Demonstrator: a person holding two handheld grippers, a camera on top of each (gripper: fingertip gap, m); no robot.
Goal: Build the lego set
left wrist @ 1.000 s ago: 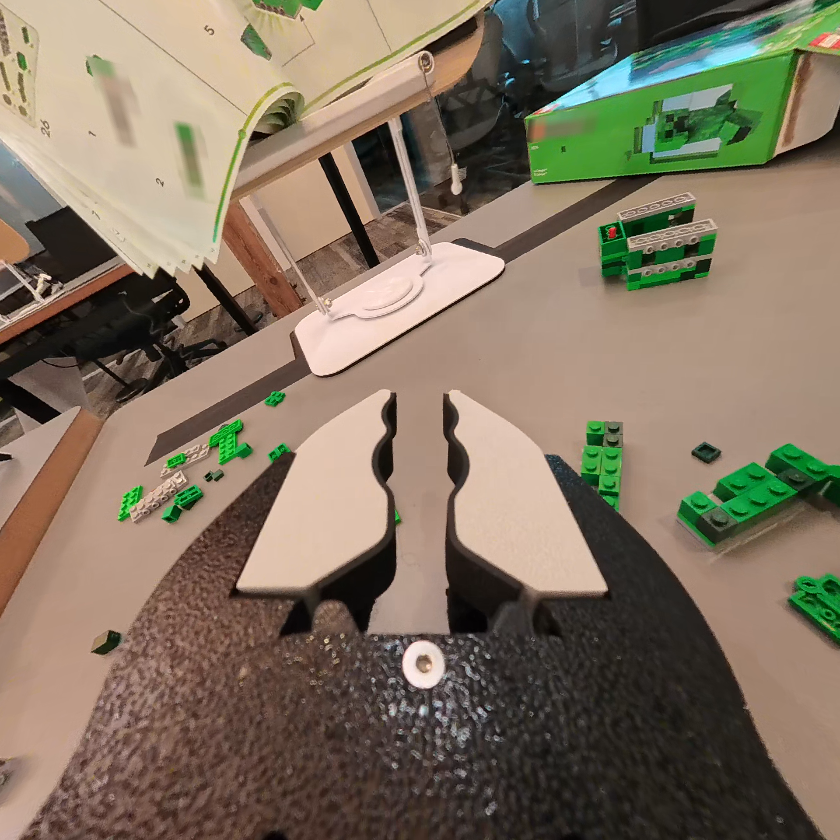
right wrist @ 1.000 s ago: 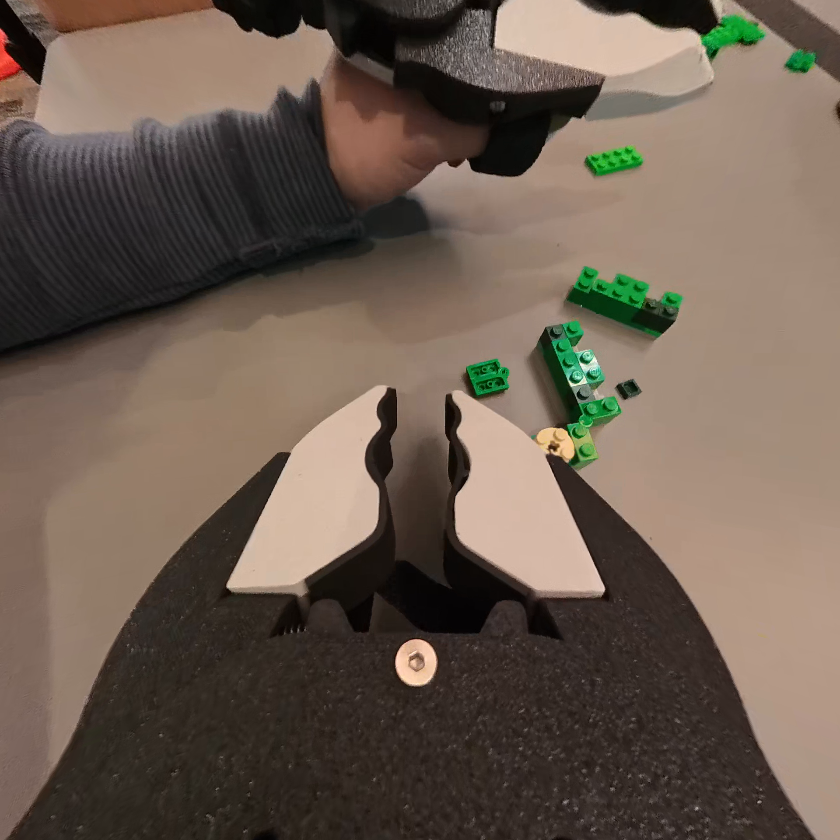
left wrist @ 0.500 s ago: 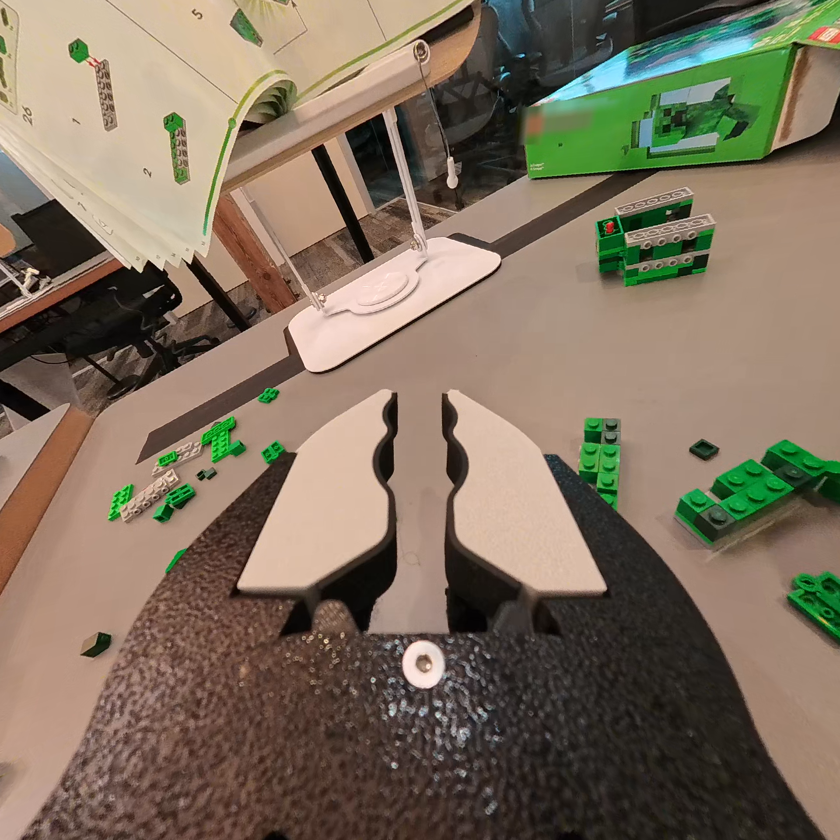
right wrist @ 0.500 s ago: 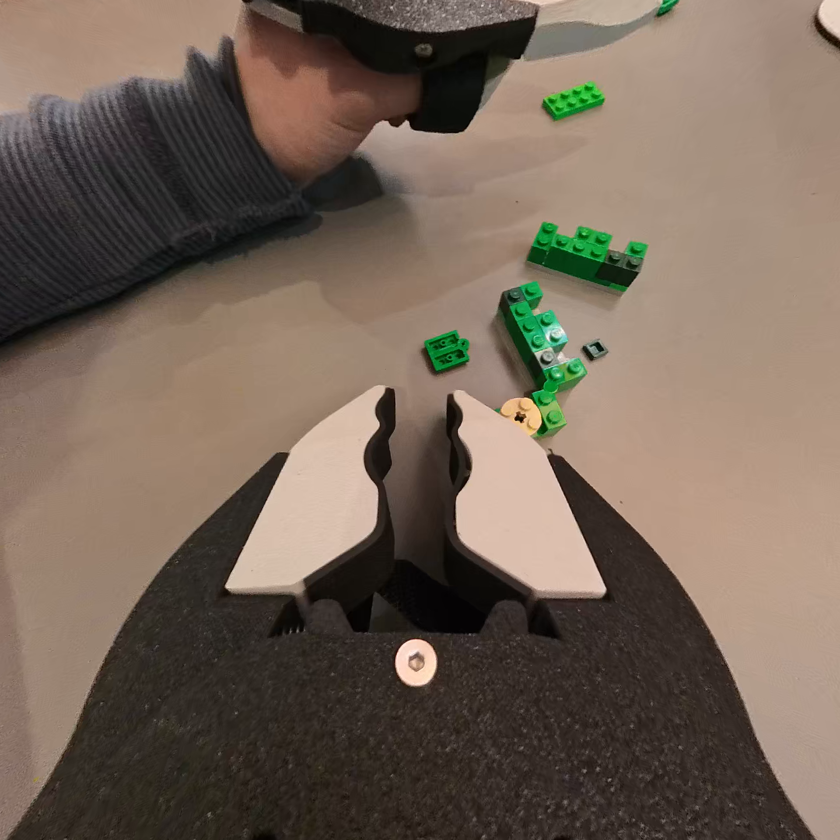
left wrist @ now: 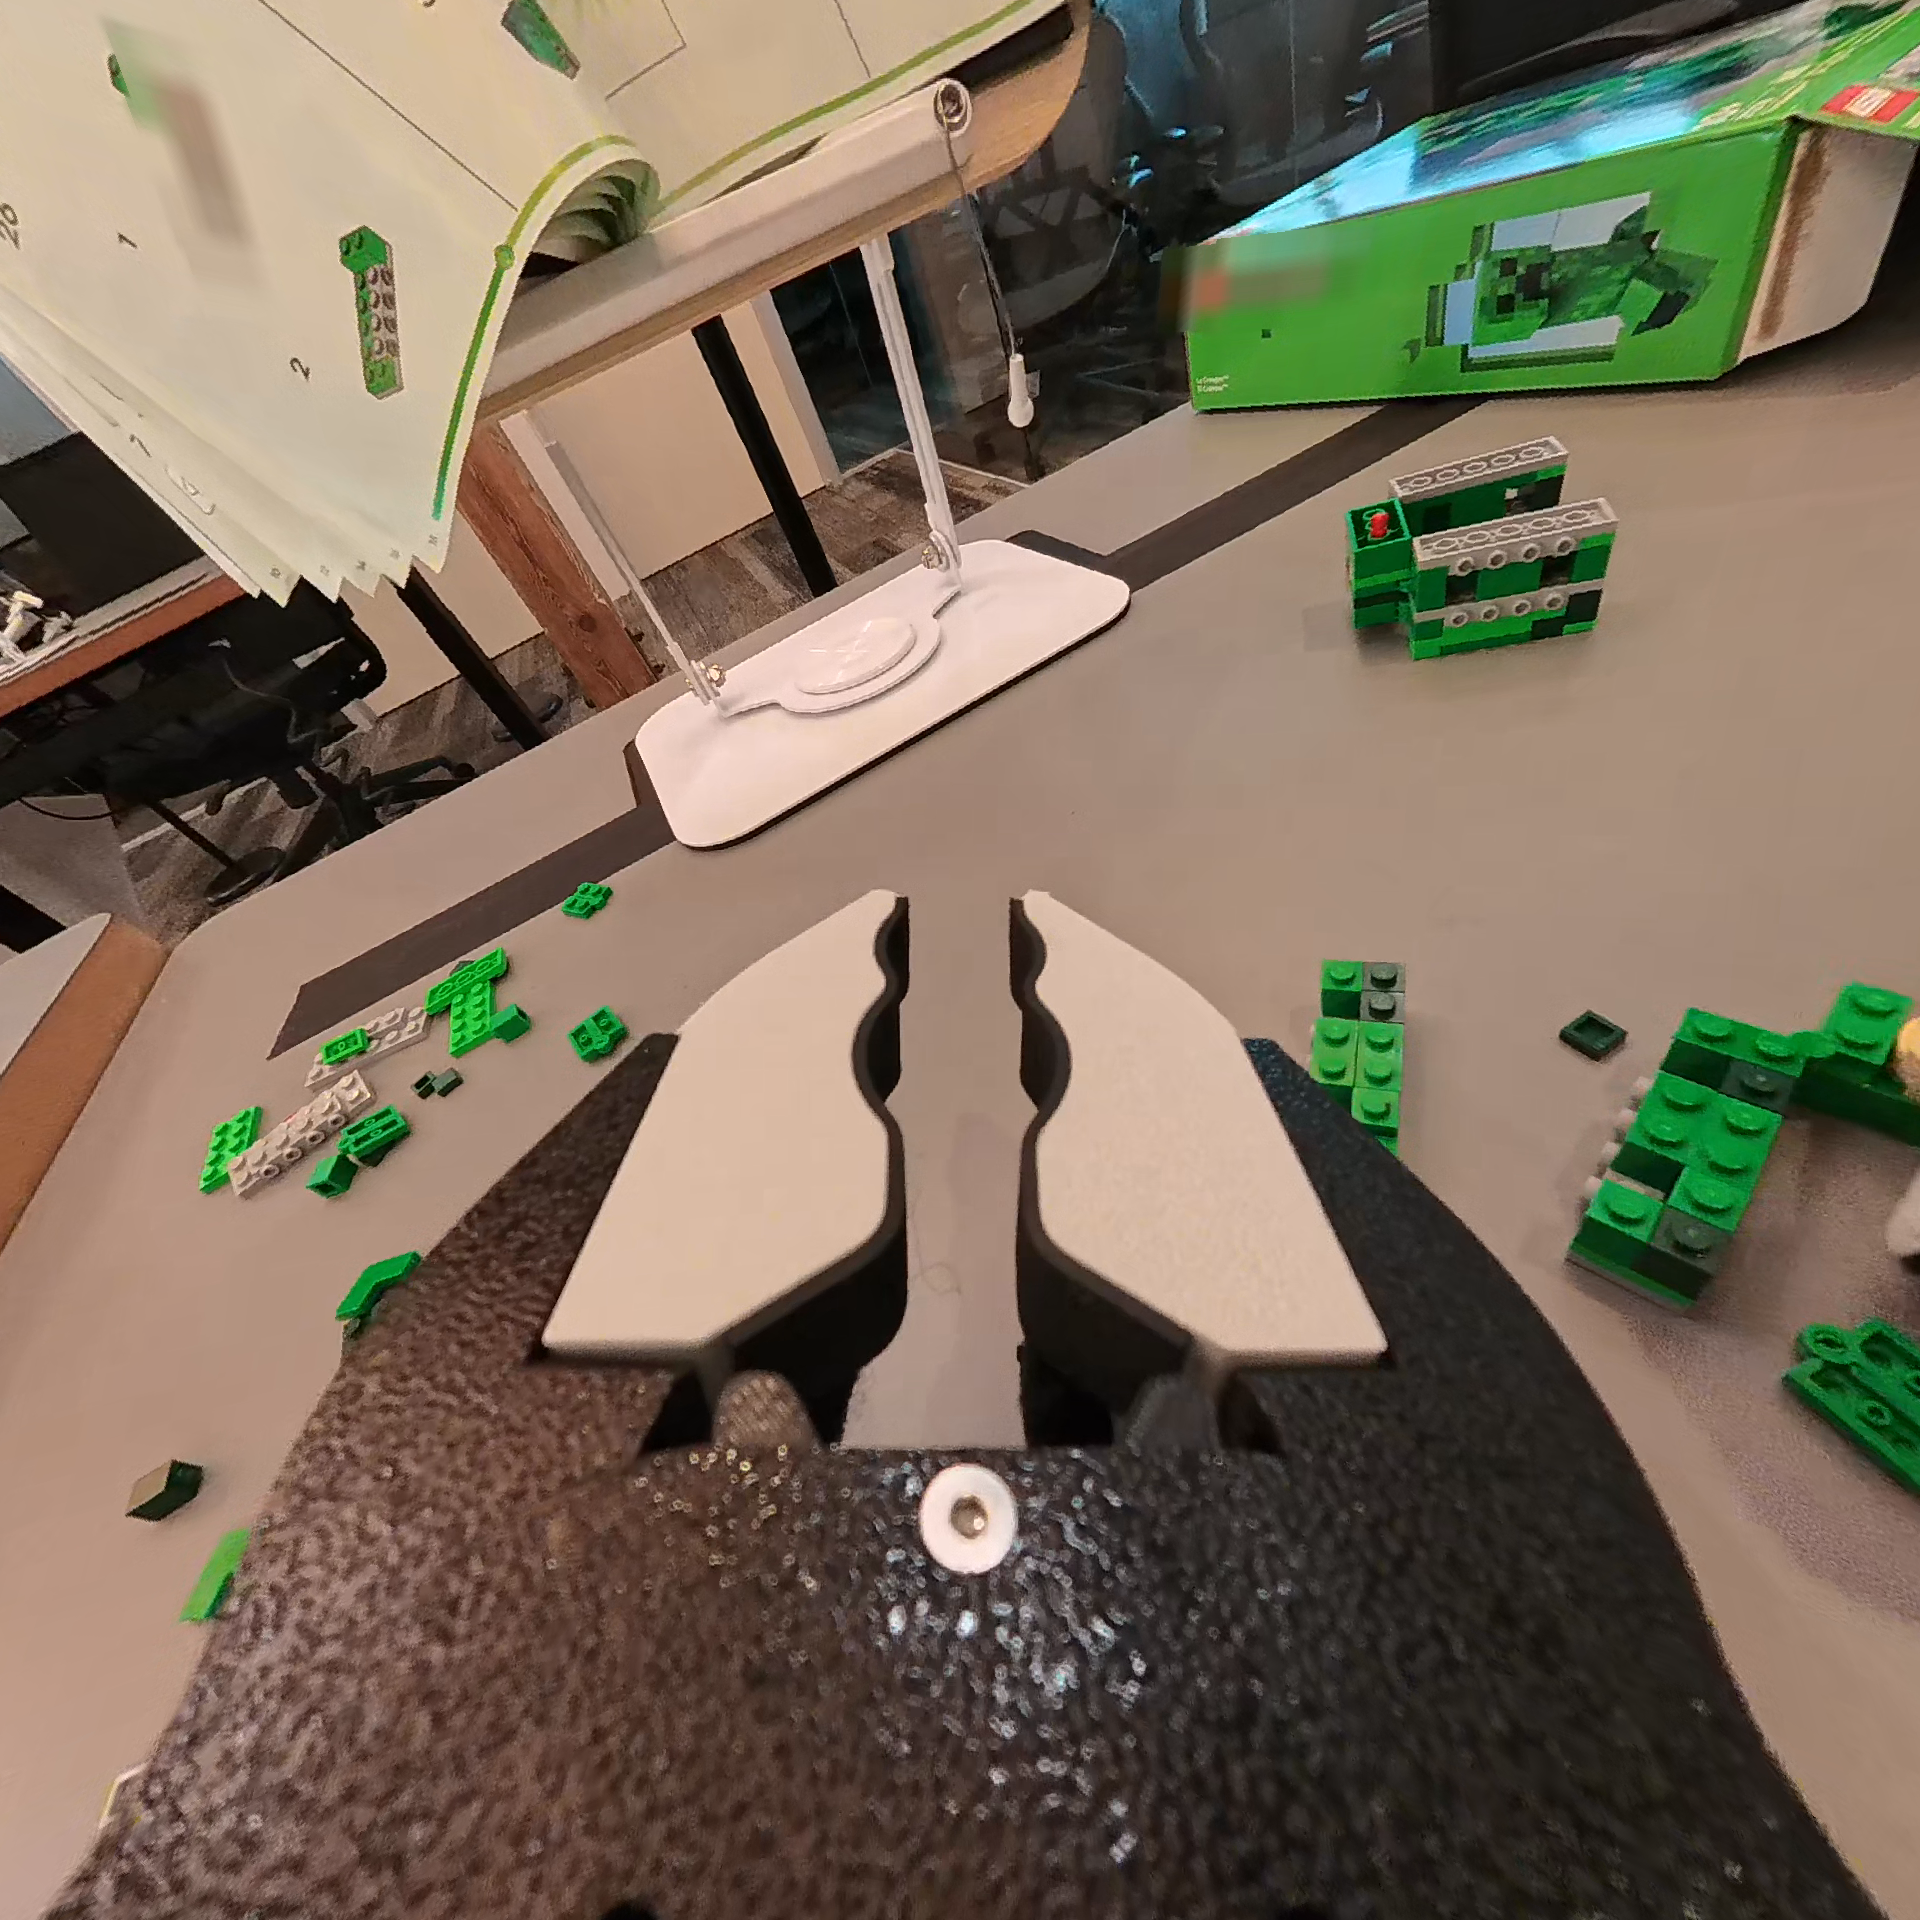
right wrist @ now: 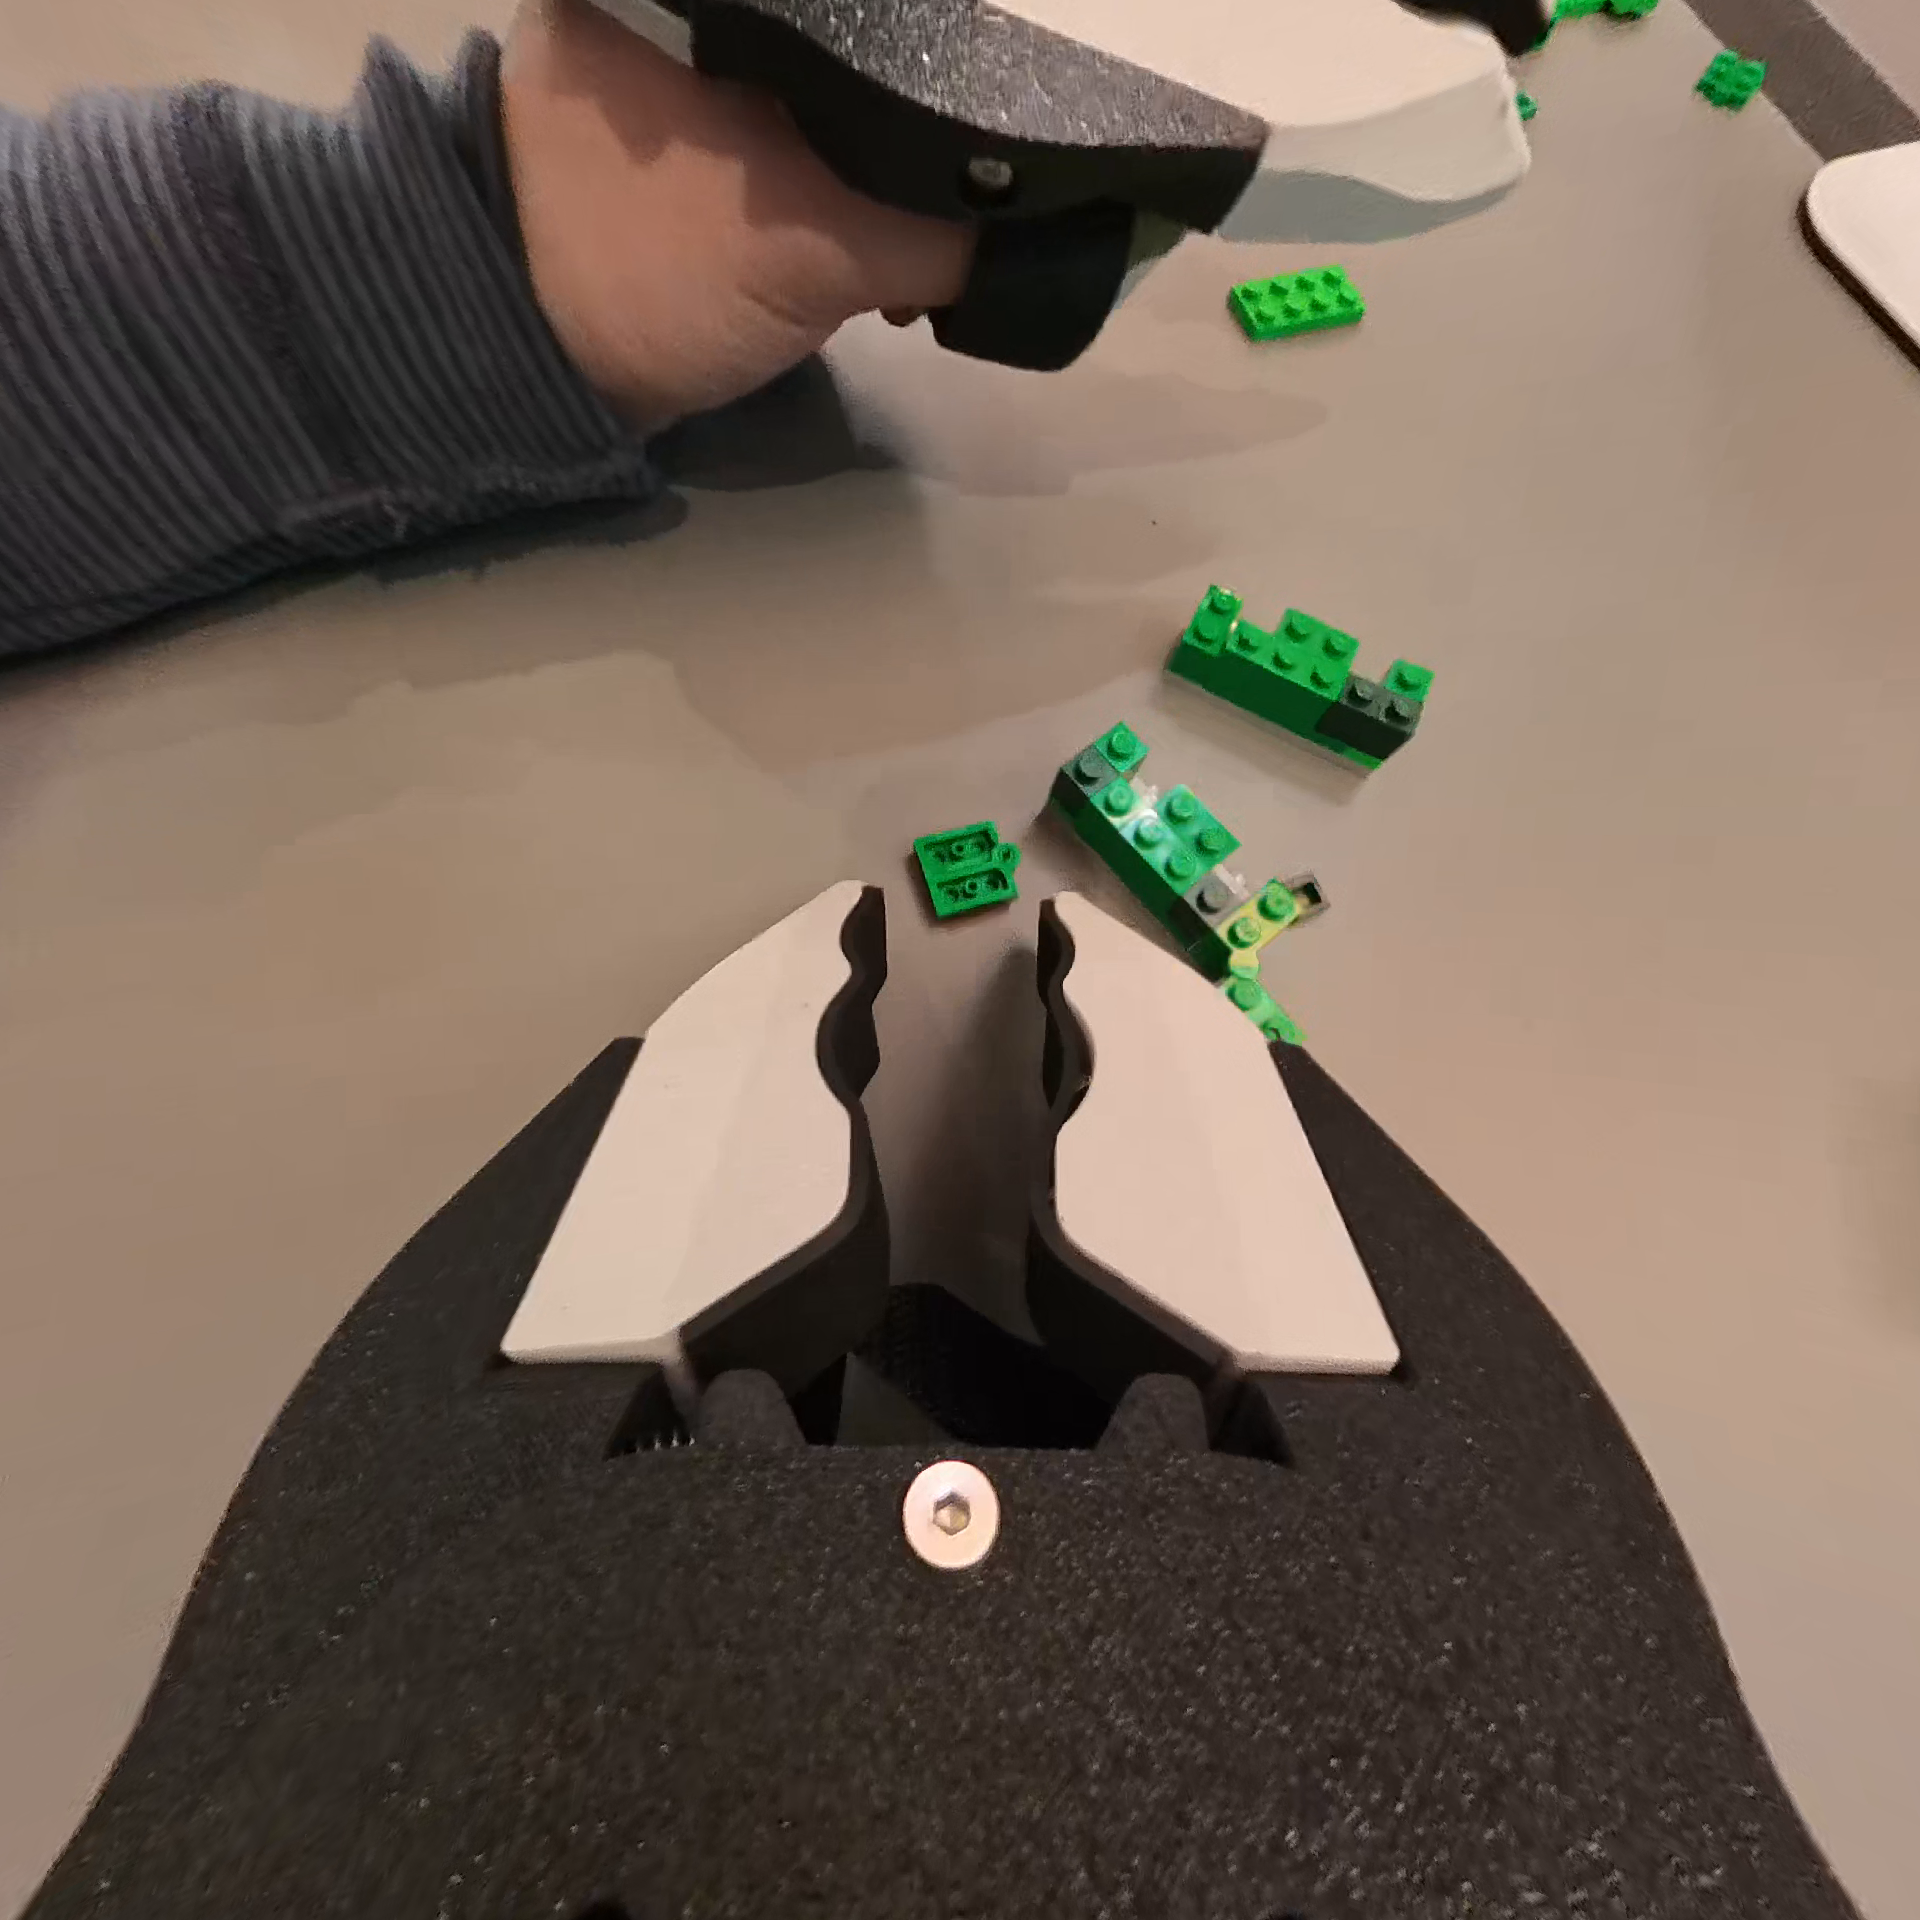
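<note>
My left gripper (left wrist: pixel 956 904) is open and empty, low over the grey table (left wrist: pixel 1195 790). To its right lie a small green stack (left wrist: pixel 1361 1039) and a stepped green sub-assembly (left wrist: pixel 1704 1153). A green and grey partly built model (left wrist: pixel 1486 561) stands at the far right. My right gripper (right wrist: pixel 964 899) is open and empty. A small green hinge plate (right wrist: pixel 966 871) lies just beyond its tips. A green sub-assembly (right wrist: pixel 1153 831) lies beside its right finger and another (right wrist: pixel 1299 686) lies farther on. The left gripper also shows at the top of the right wrist view (right wrist: pixel 1039 135).
An instruction booklet (left wrist: pixel 312 208) hangs on a white stand (left wrist: pixel 883 675) at the table's back edge. A green box (left wrist: pixel 1558 260) lies at the back right. Several loose green and grey pieces (left wrist: pixel 364 1070) lie at the left. A hand and grey sleeve (right wrist: pixel 260 312) rest on the table. The left gripper's tips are roughly 15 centimeters from the right gripper's. Left tips and right tips are each some 7 centimeters from the small green stack (left wrist: pixel 1361 1039). It turns up in the right wrist view (right wrist: pixel 1329 668) as well.
My right gripper has moved forward and right toward the green pieces, and its jaws have opened a little wider. The left gripper has barely moved.
</note>
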